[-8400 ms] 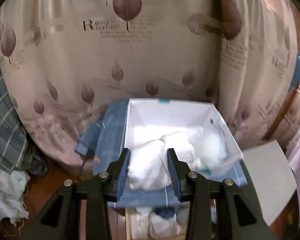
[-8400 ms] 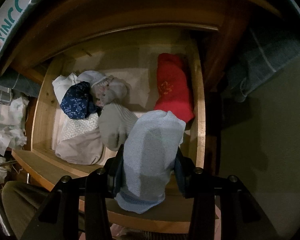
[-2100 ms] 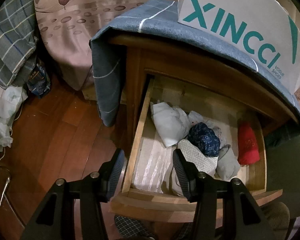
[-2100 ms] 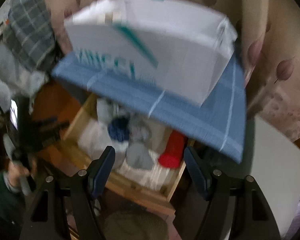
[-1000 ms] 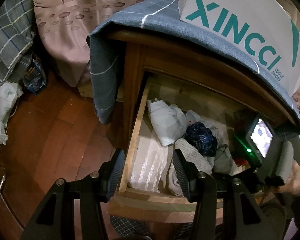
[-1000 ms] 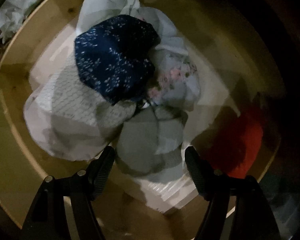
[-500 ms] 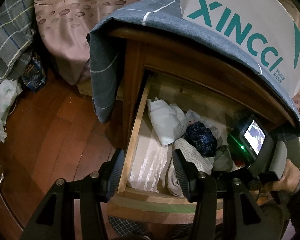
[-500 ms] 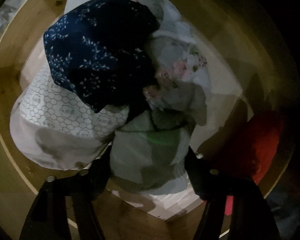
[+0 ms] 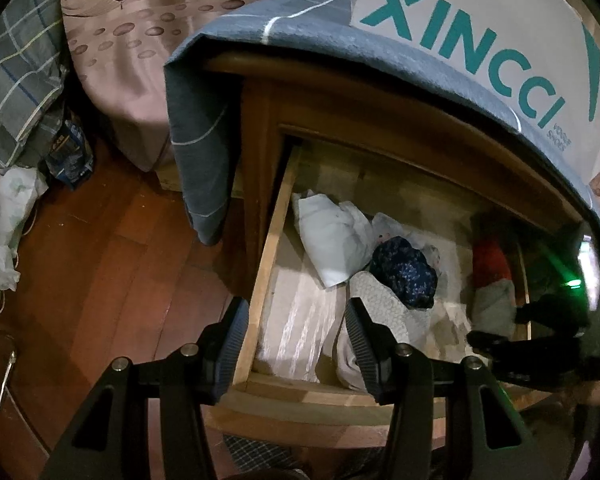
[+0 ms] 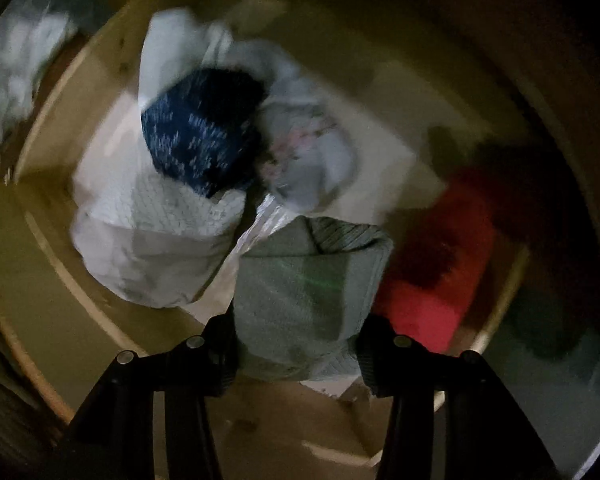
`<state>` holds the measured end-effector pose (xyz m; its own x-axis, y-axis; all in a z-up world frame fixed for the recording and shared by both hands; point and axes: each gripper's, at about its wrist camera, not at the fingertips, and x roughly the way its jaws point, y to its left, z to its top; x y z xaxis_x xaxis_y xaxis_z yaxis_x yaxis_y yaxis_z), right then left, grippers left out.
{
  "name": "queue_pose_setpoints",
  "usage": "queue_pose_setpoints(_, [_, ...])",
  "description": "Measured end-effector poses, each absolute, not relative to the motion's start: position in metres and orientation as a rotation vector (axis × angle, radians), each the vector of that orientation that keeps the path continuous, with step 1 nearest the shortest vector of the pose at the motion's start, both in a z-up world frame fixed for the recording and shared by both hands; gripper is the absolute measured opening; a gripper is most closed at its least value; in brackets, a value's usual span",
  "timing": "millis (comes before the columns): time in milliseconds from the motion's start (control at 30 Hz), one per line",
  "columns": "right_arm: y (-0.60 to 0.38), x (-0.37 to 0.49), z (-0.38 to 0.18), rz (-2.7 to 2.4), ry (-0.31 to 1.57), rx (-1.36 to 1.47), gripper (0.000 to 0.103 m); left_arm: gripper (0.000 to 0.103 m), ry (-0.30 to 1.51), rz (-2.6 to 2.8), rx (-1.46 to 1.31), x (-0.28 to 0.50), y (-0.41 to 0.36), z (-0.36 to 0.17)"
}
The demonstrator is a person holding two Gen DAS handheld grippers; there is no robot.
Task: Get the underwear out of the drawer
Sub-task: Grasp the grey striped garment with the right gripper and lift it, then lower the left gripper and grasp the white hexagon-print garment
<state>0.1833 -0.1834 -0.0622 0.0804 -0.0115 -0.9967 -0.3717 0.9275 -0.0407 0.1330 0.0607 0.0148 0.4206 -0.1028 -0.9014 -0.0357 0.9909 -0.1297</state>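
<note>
grey underwear (image 10: 308, 292) | navy speckled underwear (image 10: 200, 136) | red underwear (image 10: 432, 280)

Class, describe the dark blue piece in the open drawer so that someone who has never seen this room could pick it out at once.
Find the open wooden drawer under the blue cloth. In the pile at its middle, the dark blue piece sits on top, between a white bundle and a white honeycomb-print piece. It alone is navy with small pale speckles.
</note>
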Motion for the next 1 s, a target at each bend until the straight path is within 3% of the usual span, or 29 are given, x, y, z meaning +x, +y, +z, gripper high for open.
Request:
queue_pose_setpoints(400, [-0.258,0.141,-0.015,0.044,1.291,0.120,0.045,0.052,1.191,-0.039,-0.069,0.135,0.046,0.006])
queue_pose_setpoints(733, [-0.247,0.143,-0.021,0.079,1.267,0.173,0.045,0.052,1.313,-0.113,-0.052,0.143,0.037,-0.009])
queue_pose_setpoints(1000, [-0.249,0.144,-0.025,0.088,1.276,0.194,0.045,0.063,1.466,-0.214,-0.105,0.161,0.009,-0.026])
